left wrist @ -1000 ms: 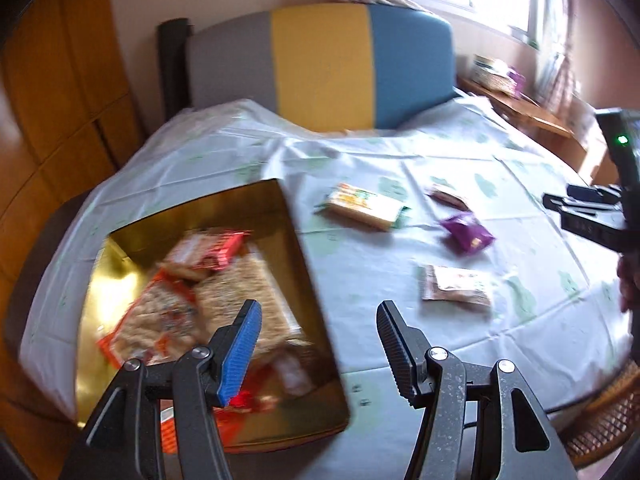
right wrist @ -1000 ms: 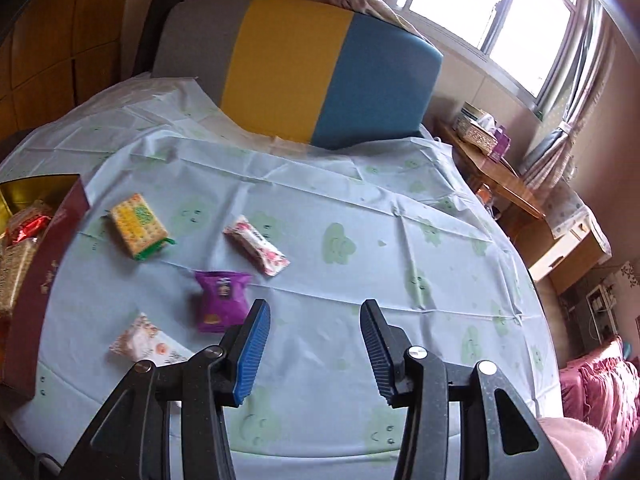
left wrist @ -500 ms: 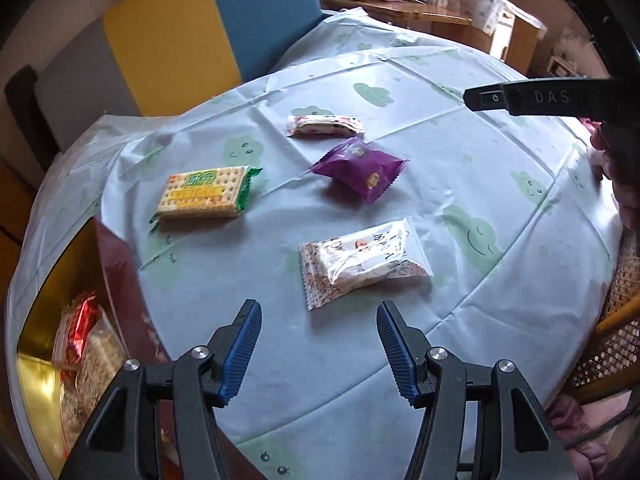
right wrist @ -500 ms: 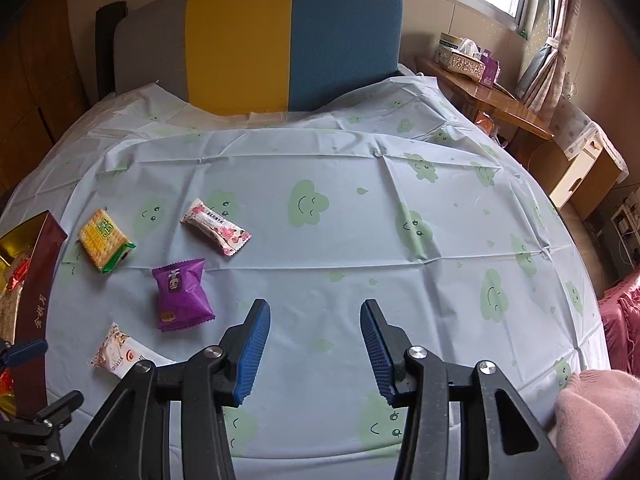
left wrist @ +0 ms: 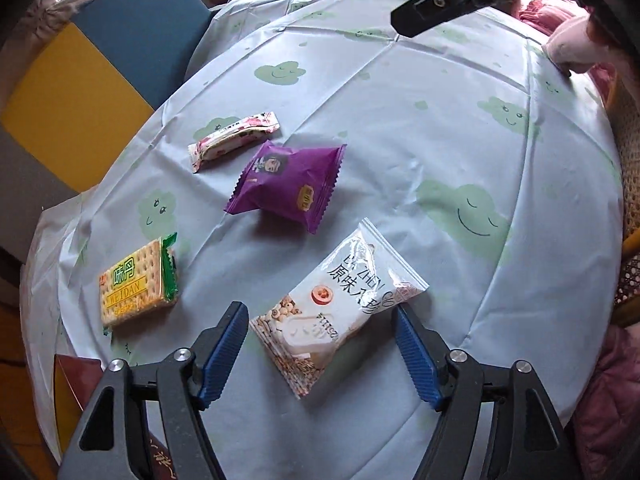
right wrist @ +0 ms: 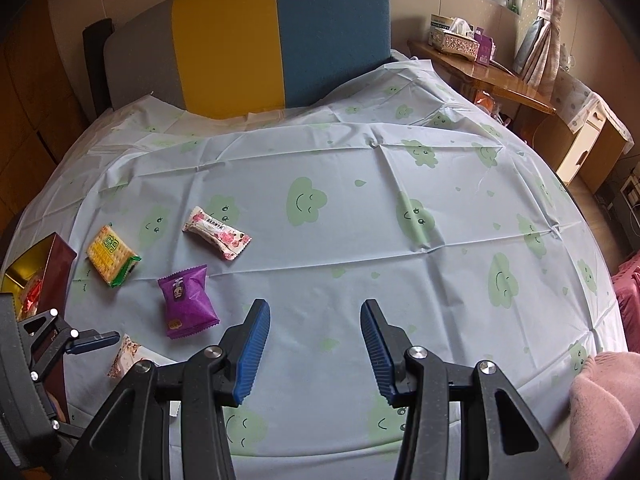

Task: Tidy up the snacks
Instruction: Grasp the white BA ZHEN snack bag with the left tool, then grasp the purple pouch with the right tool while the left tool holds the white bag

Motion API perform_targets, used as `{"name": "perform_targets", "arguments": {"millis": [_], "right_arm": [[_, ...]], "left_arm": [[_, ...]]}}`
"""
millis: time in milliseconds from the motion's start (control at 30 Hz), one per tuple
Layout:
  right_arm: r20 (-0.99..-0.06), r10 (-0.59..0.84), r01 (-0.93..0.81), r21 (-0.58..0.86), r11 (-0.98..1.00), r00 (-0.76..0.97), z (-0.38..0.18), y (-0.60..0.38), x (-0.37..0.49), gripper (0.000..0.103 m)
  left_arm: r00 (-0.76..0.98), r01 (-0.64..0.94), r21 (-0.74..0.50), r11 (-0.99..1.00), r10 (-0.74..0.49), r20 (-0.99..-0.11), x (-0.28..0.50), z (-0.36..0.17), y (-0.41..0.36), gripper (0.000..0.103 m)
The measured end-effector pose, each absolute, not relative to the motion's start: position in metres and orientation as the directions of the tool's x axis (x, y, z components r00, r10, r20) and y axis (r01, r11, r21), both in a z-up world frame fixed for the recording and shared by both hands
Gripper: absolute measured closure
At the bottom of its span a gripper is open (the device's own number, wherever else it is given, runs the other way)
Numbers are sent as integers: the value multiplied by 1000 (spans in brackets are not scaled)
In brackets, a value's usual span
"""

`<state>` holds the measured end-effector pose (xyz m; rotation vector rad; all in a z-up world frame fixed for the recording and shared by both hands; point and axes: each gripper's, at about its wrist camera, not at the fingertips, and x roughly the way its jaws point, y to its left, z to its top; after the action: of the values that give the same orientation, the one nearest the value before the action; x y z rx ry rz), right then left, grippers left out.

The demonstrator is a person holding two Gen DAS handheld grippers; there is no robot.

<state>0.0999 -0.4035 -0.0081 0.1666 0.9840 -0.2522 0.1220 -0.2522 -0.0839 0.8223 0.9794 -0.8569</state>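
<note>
My left gripper is open, its blue fingers either side of a white snack packet on the table, not touching it. Beyond lie a purple packet, a pink-white candy bar and a yellow cracker pack. My right gripper is open and empty above bare tablecloth. The right wrist view shows the purple packet, the candy bar, the cracker pack, part of the white packet and the left gripper.
A gold-lined box with snacks inside stands at the table's left edge; its corner also shows in the left wrist view. A grey, yellow and blue chair back stands behind the table. A wooden side table is at the back right.
My left gripper has swung from over the gold box to the loose snacks and come down around the white packet. My right gripper stays open and has shifted slightly.
</note>
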Motion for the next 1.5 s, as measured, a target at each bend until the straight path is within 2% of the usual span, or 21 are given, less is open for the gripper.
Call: {"name": "perform_targets", "arguments": {"millis": [100,133,167,233,433,567,867,967,1067,1500], "right_arm": [[-838,-133,294,34,955,529,-8,-406,100,55],[-837,-132,295,37,955,531,-7,-407,100,55],[-837,-131,297,39,954,531,-7,-407,100,55],[-837,-133,301,40,953,531,-7,-409,100,55],[-831,-144,321,44,946,538,-5,-413,99,55],[-833,-141,324,48,945,535,-5,-414,98,55],[-841,-149,264,-7,964,520,-11,-400,100,55],[-845,-150,250,-20,968,514,-13,-397,101,55],[-849,-142,244,-17,970,508,-15,-396,101,55],[-868,-51,139,22,990,494,-24,-378,109,55]], "left_arm": [[295,873,160,461,-238,-926,132,-84,-254,29],[282,869,139,475,-245,-928,132,-86,-256,37],[257,870,106,482,-260,-931,132,-86,-257,51],[254,862,92,499,-268,-929,128,-86,-260,60],[305,762,79,642,-249,-919,116,-81,-251,69],[402,686,150,712,-200,-894,95,-80,-237,69],[526,544,123,830,-223,-821,63,-89,-201,67],[525,528,101,843,-231,-819,65,-91,-198,63],[506,524,51,850,-262,-821,70,-92,-193,62],[543,529,53,847,-290,-788,61,-92,-190,64]]}}
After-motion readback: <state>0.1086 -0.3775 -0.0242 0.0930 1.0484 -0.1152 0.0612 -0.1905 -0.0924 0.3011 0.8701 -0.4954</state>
